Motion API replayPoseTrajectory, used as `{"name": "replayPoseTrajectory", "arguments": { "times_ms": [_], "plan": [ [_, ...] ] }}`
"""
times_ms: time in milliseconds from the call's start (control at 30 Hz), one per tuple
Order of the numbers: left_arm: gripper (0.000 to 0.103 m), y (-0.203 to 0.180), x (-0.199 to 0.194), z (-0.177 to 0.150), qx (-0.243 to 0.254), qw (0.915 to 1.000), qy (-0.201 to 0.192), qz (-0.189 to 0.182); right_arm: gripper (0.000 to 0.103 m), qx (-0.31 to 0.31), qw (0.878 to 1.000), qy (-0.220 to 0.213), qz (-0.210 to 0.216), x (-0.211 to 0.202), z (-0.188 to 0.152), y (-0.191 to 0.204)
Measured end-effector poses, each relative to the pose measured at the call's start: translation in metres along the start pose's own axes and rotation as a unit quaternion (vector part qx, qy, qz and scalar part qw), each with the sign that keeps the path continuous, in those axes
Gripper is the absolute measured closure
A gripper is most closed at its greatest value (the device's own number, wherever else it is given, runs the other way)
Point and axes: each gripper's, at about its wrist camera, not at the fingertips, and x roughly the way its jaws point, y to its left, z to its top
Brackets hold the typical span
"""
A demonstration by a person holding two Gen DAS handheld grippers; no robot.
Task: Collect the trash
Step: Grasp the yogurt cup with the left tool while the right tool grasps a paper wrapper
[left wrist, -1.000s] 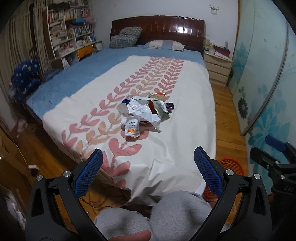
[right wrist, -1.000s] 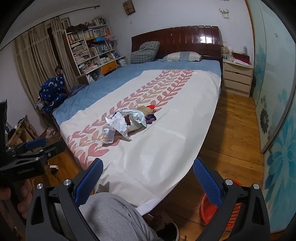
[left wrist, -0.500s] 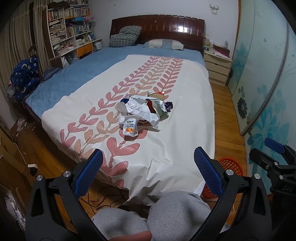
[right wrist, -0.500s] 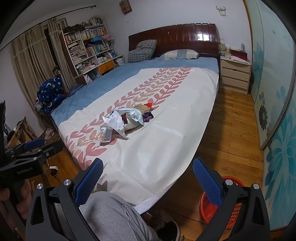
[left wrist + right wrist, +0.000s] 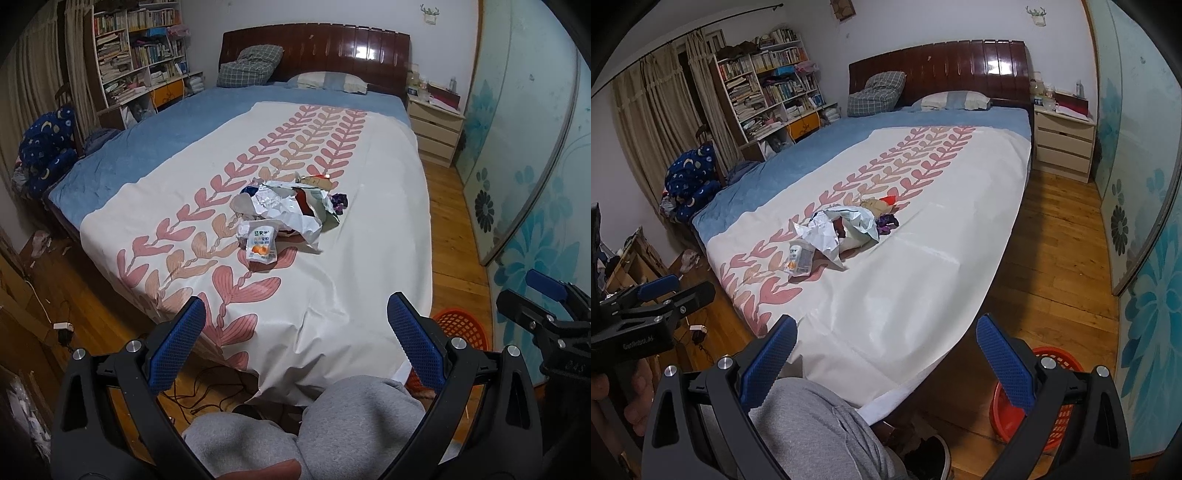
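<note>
A pile of trash [image 5: 291,206] [image 5: 846,229] lies in the middle of the bed's white leaf-patterned cover: crumpled white wrappers, a torn bag, a purple scrap. At its near side lies a small white pouch with an orange picture [image 5: 261,245] [image 5: 798,260]. A red mesh basket [image 5: 461,326] [image 5: 1058,402] stands on the floor by the bed's near right corner. My left gripper [image 5: 295,332] is open and empty, well short of the pile. My right gripper [image 5: 886,343] is open and empty too, over the bed's corner.
A person's grey-trousered knees [image 5: 332,424] sit below both grippers at the foot of the bed [image 5: 923,295]. Bookshelves [image 5: 136,55] line the left wall, a nightstand [image 5: 436,129] stands at the back right, and sliding floral doors [image 5: 535,166] run along the right. Cables [image 5: 62,328] lie on the wooden floor.
Both views have shifted slightly, with the bed and trash pile sitting a little lower and nearer in frame. Both grippers stay open; nothing on the bed has moved.
</note>
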Motion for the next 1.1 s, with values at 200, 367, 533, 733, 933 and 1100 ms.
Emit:
{"name": "replayPoseTrajectory", "arguments": {
  "times_ms": [200, 367, 533, 733, 933, 1100],
  "plan": [
    [0.005, 0.012, 0.021, -0.002, -0.013, 0.9994, 0.018, -0.027, 0.008, -0.001, 1.000, 0.005, 0.021, 0.053, 0.053, -0.014],
    [0.005, 0.031, 0.044, -0.002, -0.059, 0.9929, 0.034, -0.098, 0.016, 0.000, 0.999, 0.016, 0.034, 0.143, 0.128, -0.018],
    [0.005, 0.048, 0.065, 0.000, -0.083, 0.9925, 0.036, -0.082, 0.030, 0.060, 0.992, 0.088, 0.061, 0.286, 0.191, -0.023],
    [0.005, 0.062, 0.086, 0.002, -0.088, 0.9928, 0.047, -0.066, 0.038, 0.084, 0.983, 0.150, 0.057, 0.417, 0.215, -0.013],
    [0.005, 0.071, 0.105, 0.003, -0.083, 0.9935, 0.058, -0.052, 0.055, 0.092, 0.976, 0.192, 0.037, 0.497, 0.215, -0.006],
    [0.005, 0.079, 0.123, 0.003, -0.106, 0.9890, 0.077, -0.069, 0.086, 0.088, 0.976, 0.190, 0.058, 0.511, 0.214, 0.003]
  ]
}}
